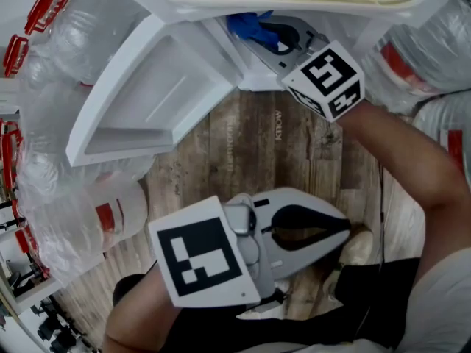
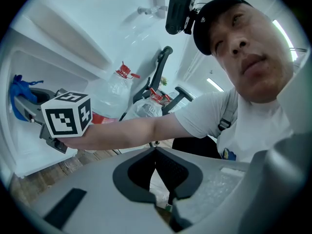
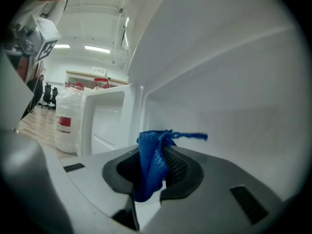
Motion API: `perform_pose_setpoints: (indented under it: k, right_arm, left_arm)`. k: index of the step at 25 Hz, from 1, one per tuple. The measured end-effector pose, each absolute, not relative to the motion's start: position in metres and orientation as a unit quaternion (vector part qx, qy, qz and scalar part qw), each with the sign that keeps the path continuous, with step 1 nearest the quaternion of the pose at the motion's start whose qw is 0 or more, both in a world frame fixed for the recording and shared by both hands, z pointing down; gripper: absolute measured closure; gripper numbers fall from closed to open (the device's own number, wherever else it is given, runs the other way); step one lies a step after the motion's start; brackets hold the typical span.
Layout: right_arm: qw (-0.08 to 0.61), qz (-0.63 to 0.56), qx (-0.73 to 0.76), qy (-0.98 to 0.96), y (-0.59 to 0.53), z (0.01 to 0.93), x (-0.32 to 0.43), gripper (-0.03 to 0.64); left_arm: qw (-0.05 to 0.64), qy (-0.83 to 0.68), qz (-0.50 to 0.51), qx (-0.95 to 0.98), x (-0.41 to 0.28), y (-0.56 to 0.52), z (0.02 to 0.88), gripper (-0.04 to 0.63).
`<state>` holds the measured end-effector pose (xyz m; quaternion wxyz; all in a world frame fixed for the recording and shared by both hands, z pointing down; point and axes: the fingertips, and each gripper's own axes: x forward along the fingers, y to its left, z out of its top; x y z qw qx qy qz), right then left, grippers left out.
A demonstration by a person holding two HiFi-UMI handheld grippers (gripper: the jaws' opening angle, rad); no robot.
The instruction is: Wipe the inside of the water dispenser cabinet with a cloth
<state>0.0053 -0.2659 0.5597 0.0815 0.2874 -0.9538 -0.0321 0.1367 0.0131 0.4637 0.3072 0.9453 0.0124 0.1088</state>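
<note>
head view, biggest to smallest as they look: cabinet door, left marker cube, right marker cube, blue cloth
cabinet door
left marker cube (nearest the camera, so it looks larger)
right marker cube
blue cloth, partly hidden

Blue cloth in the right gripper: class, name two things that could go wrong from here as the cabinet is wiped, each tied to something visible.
1. The right gripper pinches the blue cloth in a narrow bunch. Little sticks out, so bare jaw tips may scrape the cabinet wall, or the cloth may slip free.
2. The open door stands close beside the reaching arm, which might knock it.
</note>
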Motion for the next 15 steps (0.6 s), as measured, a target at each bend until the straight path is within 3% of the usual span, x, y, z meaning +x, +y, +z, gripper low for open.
perform_pose_setpoints:
  k: [8,15]
  right_arm:
    - [0.045,-0.019,0.38,-0.924,-0.322,0.533,0.037,0.537]
    - [0.029,-0.036,0.353,-0.934,-0.317,0.521,0.004,0.535]
  left_arm:
    - [0.304,0.01,0.11,0.946,0.136,0.016,0.462,0.595]
    - [0.305,0.005,0.111,0.946,0.134,0.017,0.462,0.595]
